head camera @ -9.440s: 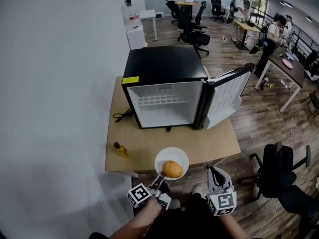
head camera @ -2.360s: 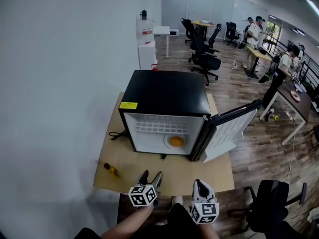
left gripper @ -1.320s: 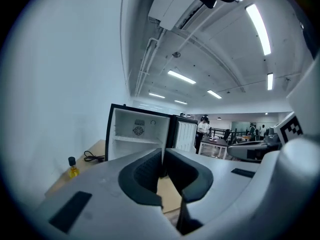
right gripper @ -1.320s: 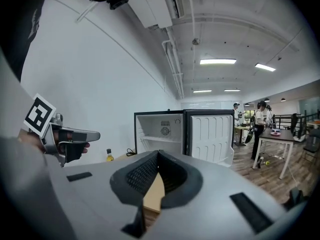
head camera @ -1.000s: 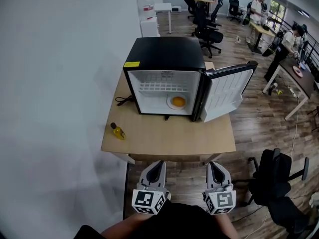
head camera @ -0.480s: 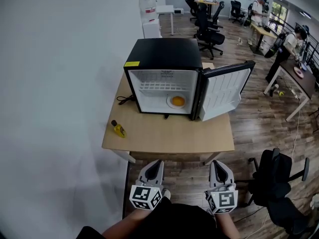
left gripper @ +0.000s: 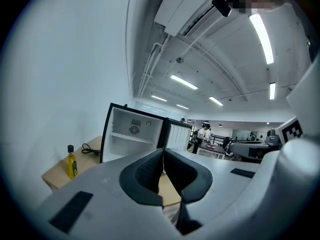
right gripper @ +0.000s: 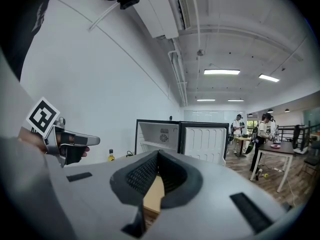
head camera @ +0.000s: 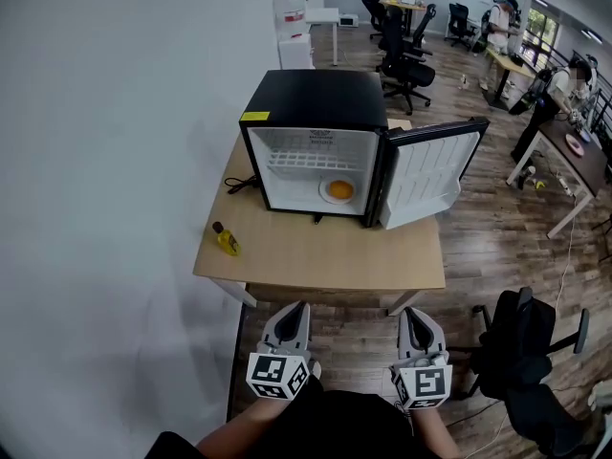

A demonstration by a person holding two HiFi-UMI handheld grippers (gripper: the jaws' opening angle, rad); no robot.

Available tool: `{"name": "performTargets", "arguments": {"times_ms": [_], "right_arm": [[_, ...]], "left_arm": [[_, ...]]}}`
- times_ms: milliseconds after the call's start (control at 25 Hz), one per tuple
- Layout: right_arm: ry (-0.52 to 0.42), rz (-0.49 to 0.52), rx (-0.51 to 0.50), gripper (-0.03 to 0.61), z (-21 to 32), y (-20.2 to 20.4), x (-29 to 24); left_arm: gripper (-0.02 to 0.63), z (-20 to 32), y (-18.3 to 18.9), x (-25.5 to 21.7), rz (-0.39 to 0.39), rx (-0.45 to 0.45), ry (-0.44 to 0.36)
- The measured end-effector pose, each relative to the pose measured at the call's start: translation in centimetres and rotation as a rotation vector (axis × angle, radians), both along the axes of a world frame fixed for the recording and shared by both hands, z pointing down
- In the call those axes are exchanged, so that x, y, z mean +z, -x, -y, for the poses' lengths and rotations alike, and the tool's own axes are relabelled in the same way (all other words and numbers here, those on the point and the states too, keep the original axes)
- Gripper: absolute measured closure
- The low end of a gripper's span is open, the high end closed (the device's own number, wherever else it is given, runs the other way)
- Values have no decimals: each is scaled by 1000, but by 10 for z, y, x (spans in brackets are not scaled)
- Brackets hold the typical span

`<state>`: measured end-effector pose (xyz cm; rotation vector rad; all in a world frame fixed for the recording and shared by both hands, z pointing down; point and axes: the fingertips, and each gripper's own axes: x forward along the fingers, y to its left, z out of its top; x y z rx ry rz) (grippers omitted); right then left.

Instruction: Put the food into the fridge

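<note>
change against earlier frames: at the earliest frame the left gripper [head camera: 297, 308] held the white plate [head camera: 326, 195] with the orange food item [head camera: 340, 189] at the near edge of the table [head camera: 316, 256]. the plate and food now sit inside the fridge [head camera: 316, 98], where they already sat in the three later earlier frames. both grippers, once over the table's near edge, are now back from it, over the wooden floor. against the frames of the last second, no notable change in either gripper. the fridge door [head camera: 430, 175] stands open throughout. the yellow bottle [head camera: 226, 240] is in the same spot near the table's left edge.

gripper state: left gripper jaws are pressed together with nothing between them. right gripper [head camera: 413, 316] jaws likewise meet at the tips and carry nothing.

position of task item: the food rests on the plate, on the fridge's floor, right half of the compartment, below the wire shelf [head camera: 306, 159]. it lies well apart from both grippers, with the bare tabletop between. both grippers point towards the fridge, side by side, short of the table's near edge; the food lies ahead, roughly between their lines. no contact between either gripper and the plate, food or table.
</note>
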<state>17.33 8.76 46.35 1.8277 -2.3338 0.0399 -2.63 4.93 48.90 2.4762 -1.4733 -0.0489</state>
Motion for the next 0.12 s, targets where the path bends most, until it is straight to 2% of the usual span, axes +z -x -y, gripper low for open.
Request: {"name": "performTargets", "arguments": {"times_ms": [120], "right_arm": [[-8, -3, 5, 518, -4, -1, -2]], "left_arm": [[597, -5, -2, 4, 2, -8, 12]]}}
